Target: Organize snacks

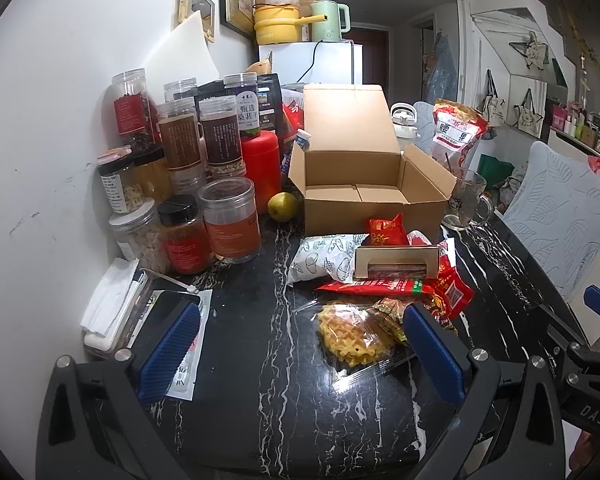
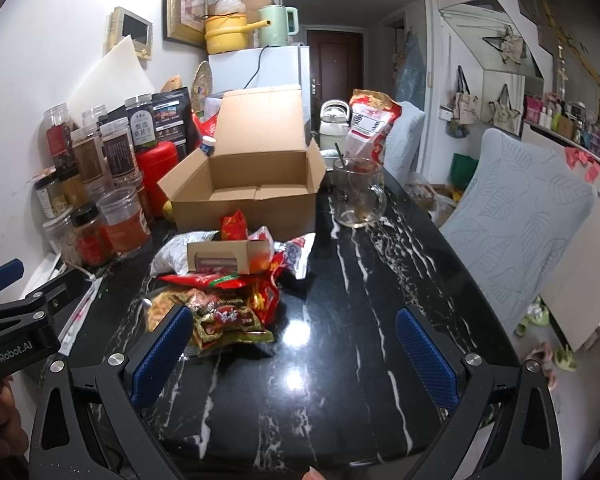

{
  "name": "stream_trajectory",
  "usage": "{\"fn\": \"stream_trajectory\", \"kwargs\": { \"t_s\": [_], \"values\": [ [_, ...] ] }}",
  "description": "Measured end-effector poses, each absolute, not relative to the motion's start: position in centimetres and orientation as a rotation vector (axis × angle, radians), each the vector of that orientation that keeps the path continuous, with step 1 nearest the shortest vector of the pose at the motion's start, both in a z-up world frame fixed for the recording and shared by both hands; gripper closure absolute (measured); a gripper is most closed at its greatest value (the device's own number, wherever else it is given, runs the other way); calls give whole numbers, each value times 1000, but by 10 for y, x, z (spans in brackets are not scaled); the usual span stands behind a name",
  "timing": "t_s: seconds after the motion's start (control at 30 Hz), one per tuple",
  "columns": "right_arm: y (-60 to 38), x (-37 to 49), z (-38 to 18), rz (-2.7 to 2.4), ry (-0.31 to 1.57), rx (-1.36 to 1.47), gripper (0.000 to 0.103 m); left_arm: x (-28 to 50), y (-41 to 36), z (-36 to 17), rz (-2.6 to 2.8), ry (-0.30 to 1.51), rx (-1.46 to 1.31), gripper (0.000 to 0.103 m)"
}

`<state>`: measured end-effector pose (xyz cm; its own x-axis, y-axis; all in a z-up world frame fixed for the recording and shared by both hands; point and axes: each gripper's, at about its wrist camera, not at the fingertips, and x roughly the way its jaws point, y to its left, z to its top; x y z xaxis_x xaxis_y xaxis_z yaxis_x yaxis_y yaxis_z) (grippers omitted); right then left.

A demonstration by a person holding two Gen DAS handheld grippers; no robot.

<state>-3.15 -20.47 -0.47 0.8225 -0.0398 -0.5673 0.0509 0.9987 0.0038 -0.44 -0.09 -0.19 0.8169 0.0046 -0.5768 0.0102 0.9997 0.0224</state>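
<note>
An open, empty cardboard box (image 1: 364, 184) (image 2: 252, 188) stands on the black marble table (image 1: 260, 360) (image 2: 360, 300). In front of it lies a pile of snacks: a wrapped waffle (image 1: 354, 338), red packets (image 1: 444, 292) (image 2: 236, 308), a white printed pouch (image 1: 324, 258) and a small gold window box (image 1: 396, 262) (image 2: 224, 256). My left gripper (image 1: 300, 356) is open and empty, its right finger beside the waffle. My right gripper (image 2: 294, 356) is open and empty, its left finger at the pile's near edge.
Jars and bottles (image 1: 188, 184) (image 2: 96, 184) crowd the wall side. A red canister (image 1: 262, 160), a yellow-green fruit (image 1: 283, 206), a glass mug (image 1: 466, 200) (image 2: 358, 194), a cashew bag (image 1: 456, 128) (image 2: 370, 120), tissues (image 1: 112, 308) and cushioned chairs (image 2: 516, 232) surround the table.
</note>
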Motion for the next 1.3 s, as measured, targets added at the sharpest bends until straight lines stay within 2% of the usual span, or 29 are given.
{"fn": "stream_trajectory", "kwargs": {
  "t_s": [1.3],
  "values": [
    [-206, -33, -6, -32, 611, 23, 0, -2, -3, -7, -23, 643, 9, 0]
  ]
}}
